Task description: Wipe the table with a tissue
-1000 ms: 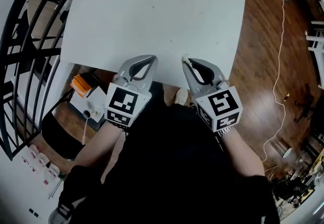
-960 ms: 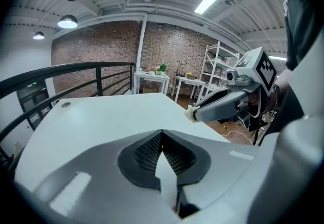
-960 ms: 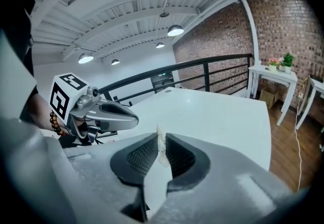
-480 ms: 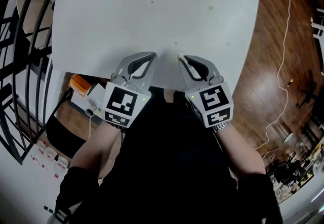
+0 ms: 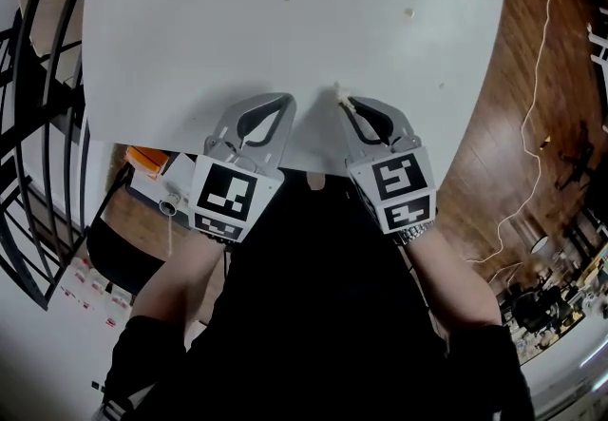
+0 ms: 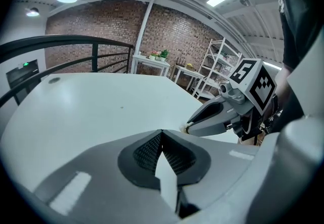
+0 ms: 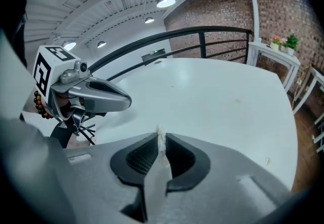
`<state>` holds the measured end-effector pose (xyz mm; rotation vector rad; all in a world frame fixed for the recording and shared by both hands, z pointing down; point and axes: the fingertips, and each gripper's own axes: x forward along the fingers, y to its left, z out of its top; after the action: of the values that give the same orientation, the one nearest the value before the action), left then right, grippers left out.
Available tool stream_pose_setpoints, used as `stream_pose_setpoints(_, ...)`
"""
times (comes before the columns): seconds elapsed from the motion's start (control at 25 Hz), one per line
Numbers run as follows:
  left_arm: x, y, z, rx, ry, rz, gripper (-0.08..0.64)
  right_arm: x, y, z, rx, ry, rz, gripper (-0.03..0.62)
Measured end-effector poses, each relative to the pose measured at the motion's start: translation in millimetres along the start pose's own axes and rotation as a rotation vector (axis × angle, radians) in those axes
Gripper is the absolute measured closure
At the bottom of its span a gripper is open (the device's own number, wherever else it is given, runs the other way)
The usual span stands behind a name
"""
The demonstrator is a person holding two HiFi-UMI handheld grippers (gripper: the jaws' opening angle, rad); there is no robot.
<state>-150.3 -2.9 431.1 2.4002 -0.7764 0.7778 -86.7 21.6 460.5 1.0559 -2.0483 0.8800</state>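
The white table fills the upper head view, with a few small crumbs on it. My right gripper reaches over the front edge, shut on a small wad of white tissue that pokes out past its tips. In the right gripper view the tissue sticks up between the closed jaws of the right gripper. My left gripper is beside it to the left, shut with nothing in it. The left gripper view shows the left gripper closed and the tissue at the right gripper's tip.
A black metal railing runs along the table's left side. Wooden floor with a white cable lies to the right. An orange box sits below the table's front left. White shelves stand beyond the far end.
Both grippers have moved a little forward, from the table's front edge to over its surface. They stayed shut, the right one still holding the tissue.
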Motion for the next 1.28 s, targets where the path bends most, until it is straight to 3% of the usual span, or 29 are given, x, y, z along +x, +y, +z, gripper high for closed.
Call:
stream_pose_setpoints(0.56, 6, 15, -4, -0.009, 0.010, -0.009, 0.543, 23, -2, -7, 0.020, 0.069, -0.007, 0.557)
stream_pose_setpoints(1.28, 2, 34, -4, -0.013, 0.005, -0.013, 0.543, 32, -5, 2, 0.027, 0.074, -0.048, 0.557)
